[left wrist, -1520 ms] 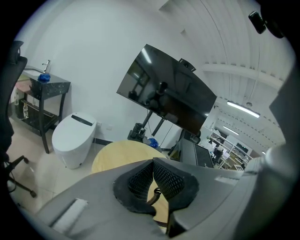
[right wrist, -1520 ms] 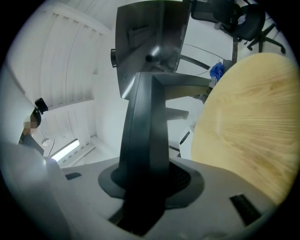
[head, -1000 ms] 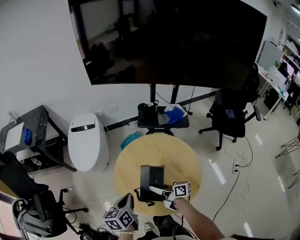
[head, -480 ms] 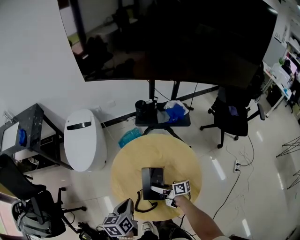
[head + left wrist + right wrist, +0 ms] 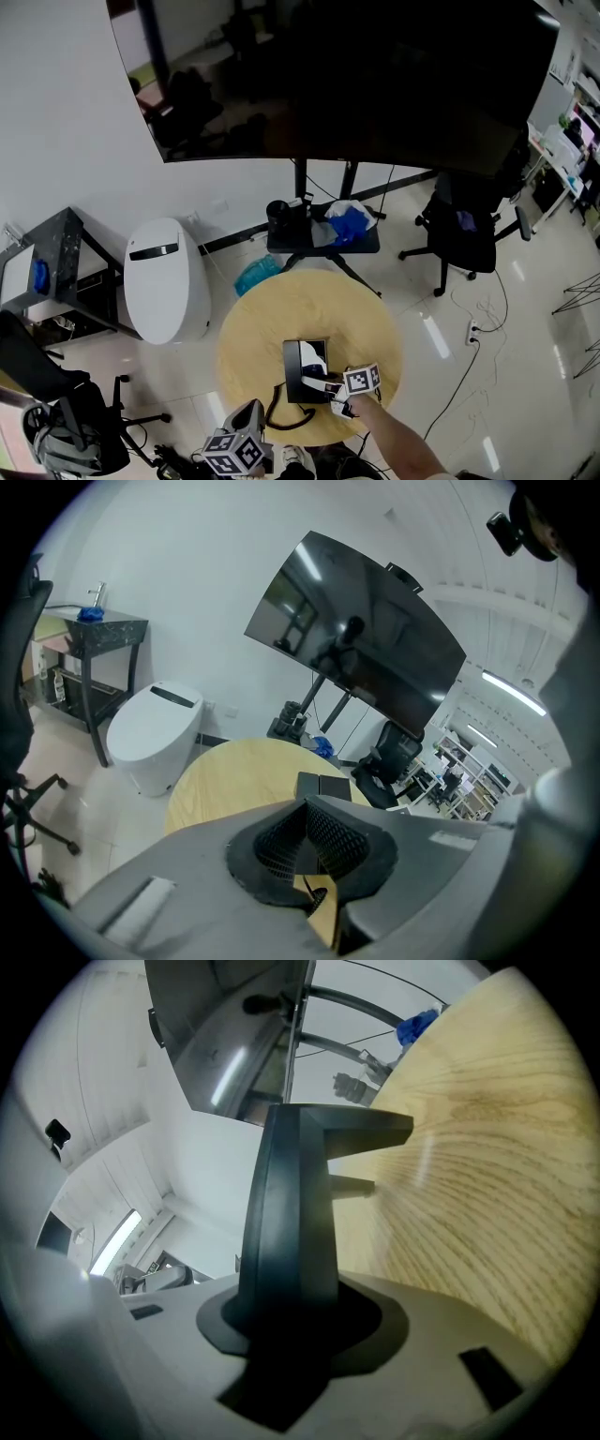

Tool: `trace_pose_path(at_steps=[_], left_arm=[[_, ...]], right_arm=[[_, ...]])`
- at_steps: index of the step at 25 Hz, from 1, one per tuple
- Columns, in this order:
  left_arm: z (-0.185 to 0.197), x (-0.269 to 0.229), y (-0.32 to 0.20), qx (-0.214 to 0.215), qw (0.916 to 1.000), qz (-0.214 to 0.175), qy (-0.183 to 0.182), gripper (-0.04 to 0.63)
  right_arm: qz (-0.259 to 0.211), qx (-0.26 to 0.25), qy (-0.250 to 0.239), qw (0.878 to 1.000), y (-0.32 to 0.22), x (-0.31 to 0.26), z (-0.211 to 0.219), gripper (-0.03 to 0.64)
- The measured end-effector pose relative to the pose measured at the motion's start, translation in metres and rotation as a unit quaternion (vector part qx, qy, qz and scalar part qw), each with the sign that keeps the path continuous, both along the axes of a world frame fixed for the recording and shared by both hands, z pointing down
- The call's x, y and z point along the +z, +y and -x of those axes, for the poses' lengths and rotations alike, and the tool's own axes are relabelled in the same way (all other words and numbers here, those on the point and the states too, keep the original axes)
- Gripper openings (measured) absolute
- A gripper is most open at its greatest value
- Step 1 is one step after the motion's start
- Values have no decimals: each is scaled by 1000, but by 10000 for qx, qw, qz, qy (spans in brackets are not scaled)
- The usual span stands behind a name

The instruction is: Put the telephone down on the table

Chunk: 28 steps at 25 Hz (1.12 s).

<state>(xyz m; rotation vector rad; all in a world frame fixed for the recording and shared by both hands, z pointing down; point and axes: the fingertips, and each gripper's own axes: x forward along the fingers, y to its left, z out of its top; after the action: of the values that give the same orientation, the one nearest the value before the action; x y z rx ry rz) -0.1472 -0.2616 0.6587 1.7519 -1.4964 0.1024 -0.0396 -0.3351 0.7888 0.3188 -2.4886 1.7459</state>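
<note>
At the bottom edge of the head view, the left gripper (image 5: 249,412) hangs just off the near rim of a round wooden table (image 5: 272,314). Its ribbed pads (image 5: 323,836) are pressed together with nothing between them. A dark coiled cord (image 5: 281,419) loops across the wood beside it.

Just beyond, the right gripper (image 5: 317,381) reaches in from the person's right arm, its jaws clamped on the black telephone (image 5: 296,367). In the right gripper view the telephone (image 5: 286,1204) rises as a dark slab straight out of the closed jaws. The telephone sits over the near half of the table, and whether it lies flat on the wood cannot be told.

Behind the table stands a low black stand (image 5: 323,246) carrying a blue cloth (image 5: 352,225). A white rounded unit (image 5: 167,281) is to its left and a black office chair (image 5: 464,239) to its right. A large dark screen (image 5: 356,84) fills the far wall.
</note>
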Motion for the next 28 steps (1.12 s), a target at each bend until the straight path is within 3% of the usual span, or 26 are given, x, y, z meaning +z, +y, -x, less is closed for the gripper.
trace_pose_path(at_steps=[9,19,28], left_arm=[[-7,-1,-2,74,10000,6,-24,-14],[-15,-1,-5,182,9998,-42,0,-14],[-19,-1,-3,197,9998,-10,10,-14]], right_arm=[[-220,-156,459,9986,0,10,-5,166],[-434,-262,1959,9793,-8,37,-23,293],[-581,-282,2359,9696,-10,43,-37,339]])
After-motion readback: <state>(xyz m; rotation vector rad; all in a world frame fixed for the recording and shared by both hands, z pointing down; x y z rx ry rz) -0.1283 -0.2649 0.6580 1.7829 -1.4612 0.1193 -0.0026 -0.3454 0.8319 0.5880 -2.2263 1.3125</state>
